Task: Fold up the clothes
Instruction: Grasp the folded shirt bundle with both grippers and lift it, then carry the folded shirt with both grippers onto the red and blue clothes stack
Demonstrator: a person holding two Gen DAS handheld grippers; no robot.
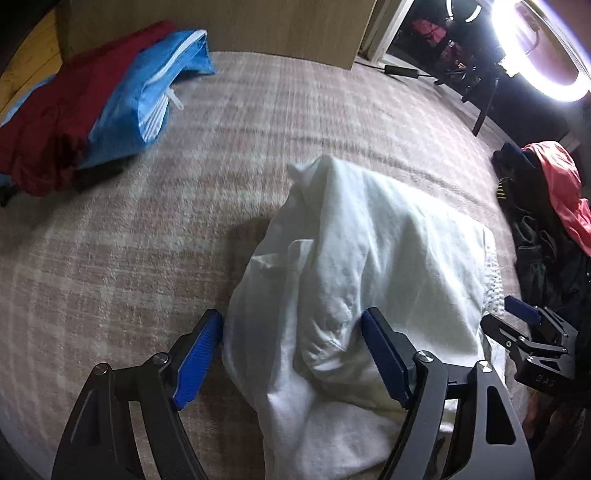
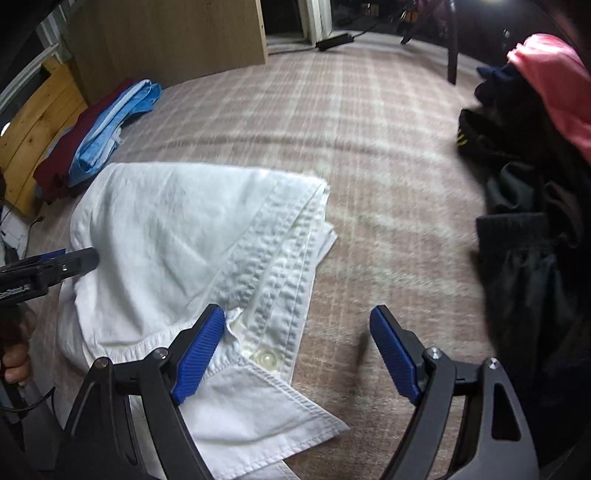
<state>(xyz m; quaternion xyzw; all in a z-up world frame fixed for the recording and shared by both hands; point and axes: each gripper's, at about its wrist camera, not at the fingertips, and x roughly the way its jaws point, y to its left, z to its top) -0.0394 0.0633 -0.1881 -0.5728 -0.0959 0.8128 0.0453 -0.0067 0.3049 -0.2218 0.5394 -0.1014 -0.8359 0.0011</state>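
Note:
A white shirt (image 1: 369, 240) lies roughly folded on a plaid blanket (image 1: 147, 258). My left gripper (image 1: 291, 350) hangs just above the shirt's near left part. It is open, with a bunched fold of cloth between its blue pads but not pinched. In the right wrist view the shirt (image 2: 177, 229) shows its button placket and a button (image 2: 264, 357). My right gripper (image 2: 297, 350) is open over the shirt's near right corner. One of its fingers (image 2: 199, 350) is above the cloth and the other is above bare blanket. Each gripper shows at the edge of the other's view.
Folded red and blue clothes (image 1: 92, 107) lie at the far left beside a wooden panel (image 1: 221, 26). A heap of dark and pink clothes (image 1: 546, 221) sits at the right. A ring light (image 1: 546, 48) on a stand glows at the back right. A hand (image 2: 14, 358) holds the left gripper.

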